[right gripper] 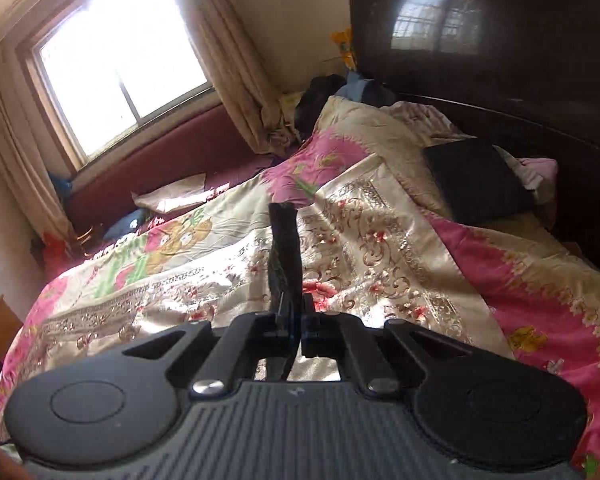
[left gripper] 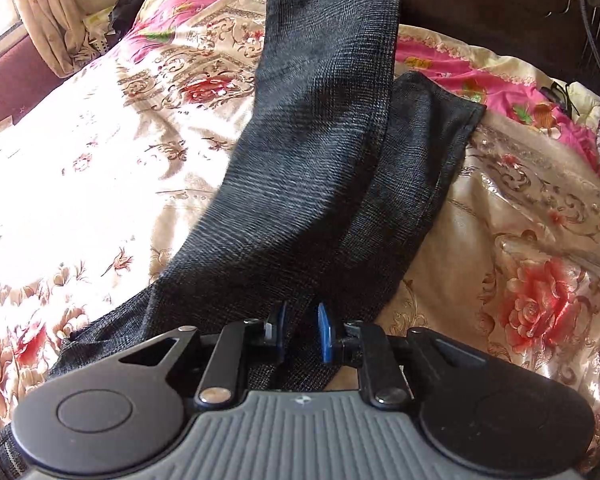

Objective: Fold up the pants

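Lay as dark grey checked pants [left gripper: 320,184] on the floral bedspread [left gripper: 100,168], one leg flat at the right, the other lifted in a long band out of the top of the left wrist view.

Judged light, soft and limp: likely to sag and swing from any single hold, to crease where bunched, and to slip little, given the coarse weave. Best taken at hem or waistband, at two well-separated points along one edge, so as to hang flat.

Left gripper [left gripper: 302,330]: narrowly parted, with a fold of the cloth running between the blue pads [left gripper: 325,332]; no squeeze visible.

Right gripper [right gripper: 298,320]: pressed together on a thin upright strip of the dark cloth [right gripper: 284,240], held clear above the bedspread.

Not shown: the waistband, cut off at the lower left of the left wrist view; the stretch of leg between the two grippers; the cloth below the right gripper. Impossible to tell whether the pinched strip was hem or side seam. Dark flat slab [right gripper: 476,180] by the headboard [right gripper: 500,40]: unidentified.
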A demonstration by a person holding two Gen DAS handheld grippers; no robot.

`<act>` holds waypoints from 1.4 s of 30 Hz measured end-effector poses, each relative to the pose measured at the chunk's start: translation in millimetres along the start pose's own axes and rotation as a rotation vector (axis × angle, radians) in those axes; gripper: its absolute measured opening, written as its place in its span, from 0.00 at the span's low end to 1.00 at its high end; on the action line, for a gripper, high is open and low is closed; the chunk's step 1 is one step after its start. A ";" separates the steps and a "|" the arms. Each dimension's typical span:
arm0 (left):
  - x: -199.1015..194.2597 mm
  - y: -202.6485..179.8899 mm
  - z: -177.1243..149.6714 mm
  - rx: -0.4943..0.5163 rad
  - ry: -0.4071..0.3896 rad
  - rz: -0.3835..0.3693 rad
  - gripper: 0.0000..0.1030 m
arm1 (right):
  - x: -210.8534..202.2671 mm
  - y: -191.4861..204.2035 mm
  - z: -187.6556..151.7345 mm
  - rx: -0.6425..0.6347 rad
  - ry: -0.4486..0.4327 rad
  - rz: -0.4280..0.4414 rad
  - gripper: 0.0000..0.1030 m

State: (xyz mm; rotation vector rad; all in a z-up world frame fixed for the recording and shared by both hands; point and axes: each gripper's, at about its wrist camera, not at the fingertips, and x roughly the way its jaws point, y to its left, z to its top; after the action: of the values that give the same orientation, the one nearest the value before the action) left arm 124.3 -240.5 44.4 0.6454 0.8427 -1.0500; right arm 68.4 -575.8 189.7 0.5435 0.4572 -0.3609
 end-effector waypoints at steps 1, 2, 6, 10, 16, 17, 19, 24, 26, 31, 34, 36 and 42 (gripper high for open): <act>2.4 -3.1 0.2 0.008 0.006 -0.002 0.32 | -5.5 -15.7 -5.2 0.038 -0.008 -0.027 0.02; 6.4 -6.5 -0.4 0.016 0.016 -0.005 0.33 | -5.1 -33.7 -15.5 0.064 0.005 -0.078 0.02; 28.1 -27.6 -4.7 0.048 0.084 -0.025 0.34 | 41.2 -109.0 -73.1 0.181 0.160 -0.278 0.02; 32.7 -40.1 -10.7 0.072 0.109 -0.011 0.38 | 68.7 -156.9 -120.7 0.237 0.301 -0.388 0.04; 22.4 -31.0 -28.1 -0.007 0.139 0.002 0.45 | 46.6 -146.3 -122.1 0.127 0.327 -0.370 0.10; 21.7 -28.4 -31.1 -0.018 0.141 0.013 0.45 | 46.4 -144.4 -120.0 0.117 0.327 -0.364 0.11; 18.9 -20.2 -38.6 -0.044 0.145 0.033 0.45 | 48.1 -138.8 -113.3 0.112 0.342 -0.380 0.13; 2.2 -3.4 -54.5 -0.104 0.092 0.069 0.45 | 26.3 -99.7 -117.3 -0.074 0.322 -0.492 0.14; 0.2 2.7 -59.2 -0.122 0.079 0.076 0.45 | 17.9 -68.6 -119.8 -0.154 0.326 -0.453 0.14; 11.9 7.5 -66.9 -0.092 0.074 0.124 0.45 | 30.3 18.9 -150.7 -0.247 0.473 -0.071 0.14; 14.6 10.3 -68.0 -0.063 0.060 0.122 0.45 | 49.9 50.9 -189.8 -0.223 0.607 0.097 0.14; 19.2 14.0 -66.5 -0.051 0.054 0.122 0.45 | 65.0 59.7 -214.2 -0.149 0.680 0.155 0.14; 31.5 19.4 -62.2 -0.032 0.046 0.123 0.45 | 93.5 58.5 -251.5 0.051 0.702 0.168 0.14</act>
State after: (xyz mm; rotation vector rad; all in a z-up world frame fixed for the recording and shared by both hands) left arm 132.6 -198.8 -14.1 0.6877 0.8474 -0.9120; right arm 92.9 -405.9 -24.8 0.7510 1.0718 -0.0073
